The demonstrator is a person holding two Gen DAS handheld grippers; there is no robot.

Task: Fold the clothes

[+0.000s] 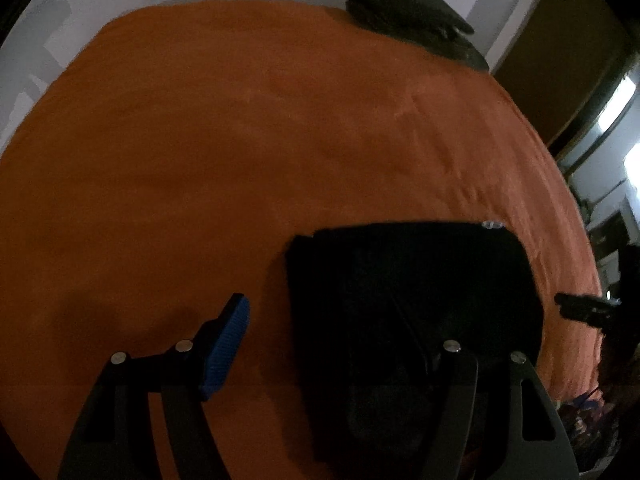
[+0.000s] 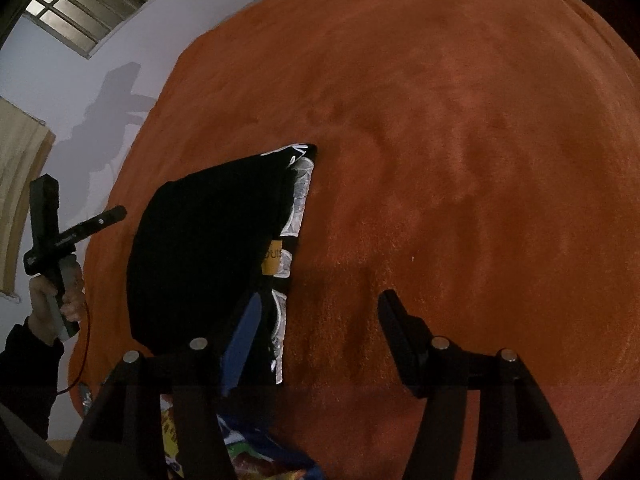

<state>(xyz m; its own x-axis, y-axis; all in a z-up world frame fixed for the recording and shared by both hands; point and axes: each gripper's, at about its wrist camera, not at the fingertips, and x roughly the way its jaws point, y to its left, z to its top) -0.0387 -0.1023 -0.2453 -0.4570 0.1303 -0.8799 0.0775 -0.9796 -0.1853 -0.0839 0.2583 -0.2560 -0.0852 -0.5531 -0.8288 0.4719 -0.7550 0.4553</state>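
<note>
Orange bedspread (image 1: 240, 152) filled most of both views, lightly rumpled, grey wall behind it at the top of each frame. A dark folded stack (image 1: 408, 20) sat at its far edge, upper right of the left wrist view. The black garment (image 2: 208, 260) lay flat on the spread, lower centre-right in the left wrist view and left of centre in the right wrist view, already folded into a compact near-rectangle with rounded corners. Along its right-hand edge in the right wrist view a pale printed layer (image 2: 298, 196) and a small yellow label (image 2: 274, 262) peeked out from under the top fold, so the edges were not quite flush. Left gripper (image 1: 340, 344) hung spread wide above the garment's left border, nothing between the jaws. Right gripper (image 2: 316, 332) also stood apart, empty, its blue-padded jaw over the garment's near right edge, the other over bare spread. Judged step: release after a fold, ahead of tidying or stacking. To do it well, lift both tools straight clear without dragging the top layer, then nudge the protruding printed edge under so the sides align before moving the bundle to the stack.
</note>
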